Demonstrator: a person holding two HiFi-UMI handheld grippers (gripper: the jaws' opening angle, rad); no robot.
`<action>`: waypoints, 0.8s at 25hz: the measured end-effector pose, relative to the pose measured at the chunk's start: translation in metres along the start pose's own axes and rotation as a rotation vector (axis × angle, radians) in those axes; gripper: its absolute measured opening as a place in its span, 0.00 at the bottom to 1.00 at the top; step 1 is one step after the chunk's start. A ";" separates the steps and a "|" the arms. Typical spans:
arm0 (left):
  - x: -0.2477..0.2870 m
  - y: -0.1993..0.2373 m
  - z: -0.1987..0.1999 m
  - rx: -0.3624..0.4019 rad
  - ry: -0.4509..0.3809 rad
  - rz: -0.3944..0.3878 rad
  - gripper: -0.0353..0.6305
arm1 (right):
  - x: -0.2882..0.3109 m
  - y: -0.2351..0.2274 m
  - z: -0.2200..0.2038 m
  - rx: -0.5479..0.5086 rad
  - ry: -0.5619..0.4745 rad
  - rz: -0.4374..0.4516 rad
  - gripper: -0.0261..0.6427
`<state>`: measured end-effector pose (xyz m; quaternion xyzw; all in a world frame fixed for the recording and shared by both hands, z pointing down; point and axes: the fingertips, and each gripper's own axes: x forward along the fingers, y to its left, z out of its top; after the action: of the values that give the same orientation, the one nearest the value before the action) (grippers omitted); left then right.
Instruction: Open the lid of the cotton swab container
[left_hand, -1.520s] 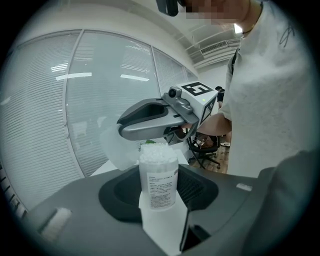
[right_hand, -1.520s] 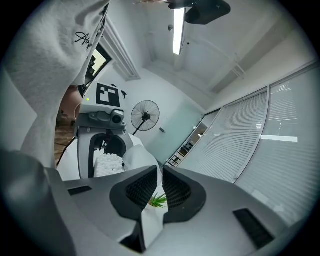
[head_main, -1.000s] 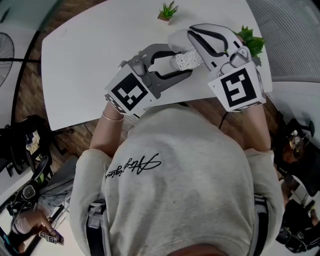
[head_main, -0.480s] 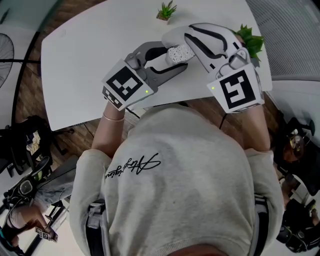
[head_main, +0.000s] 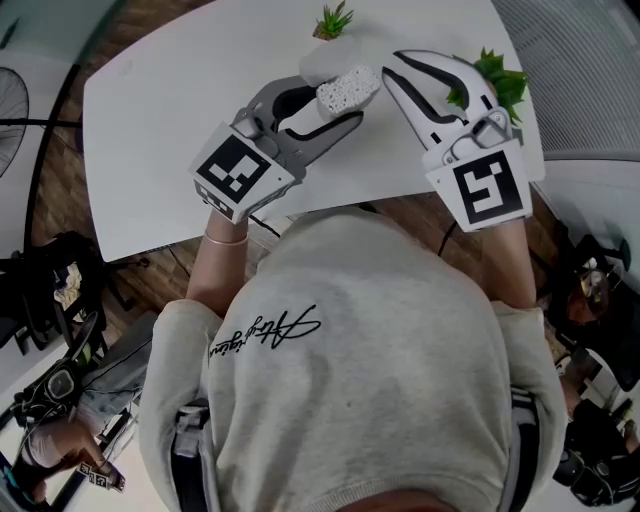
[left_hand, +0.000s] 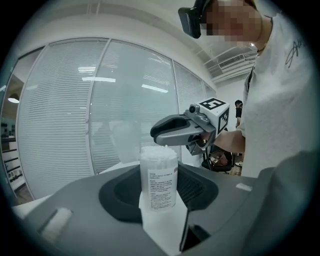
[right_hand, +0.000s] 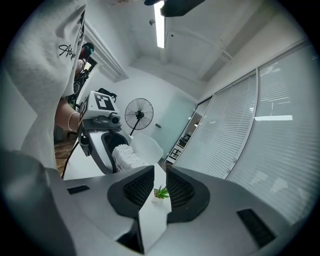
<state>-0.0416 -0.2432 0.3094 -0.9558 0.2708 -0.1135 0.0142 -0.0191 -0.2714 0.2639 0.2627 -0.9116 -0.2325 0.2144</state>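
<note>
The cotton swab container (head_main: 347, 90) is a clear tube with a printed label, and its end shows packed white swab tips. My left gripper (head_main: 333, 100) is shut on its body and holds it above the white table (head_main: 150, 110). In the left gripper view the container (left_hand: 159, 175) stands upright between the grey jaws, with no lid on top. A pale rounded shape (head_main: 318, 63) lies beside its open end; I cannot tell whether that is the lid. My right gripper (head_main: 397, 66) sits just right of the container. Its jaws have just been opening and stand slightly apart with nothing between them.
A small potted plant (head_main: 335, 22) stands at the table's far edge, and a bigger green plant (head_main: 497, 80) is behind the right gripper. A floor fan (right_hand: 136, 112) is off the table's left side. Window blinds fill the background of both gripper views.
The left gripper has carried the container up and to the left, away from the right gripper. The right gripper has come off the container's end and drawn slightly right.
</note>
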 end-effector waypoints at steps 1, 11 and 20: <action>-0.002 0.003 0.001 -0.008 -0.011 0.014 0.33 | 0.000 0.000 -0.002 0.011 -0.001 -0.006 0.15; -0.020 0.021 0.008 -0.054 -0.076 0.142 0.33 | -0.002 0.006 -0.022 0.130 -0.004 -0.058 0.14; -0.022 0.020 0.005 -0.078 -0.092 0.173 0.33 | -0.010 0.009 -0.036 0.304 -0.058 -0.117 0.07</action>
<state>-0.0693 -0.2491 0.2980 -0.9329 0.3556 -0.0574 -0.0008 0.0031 -0.2699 0.2948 0.3377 -0.9253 -0.1113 0.1317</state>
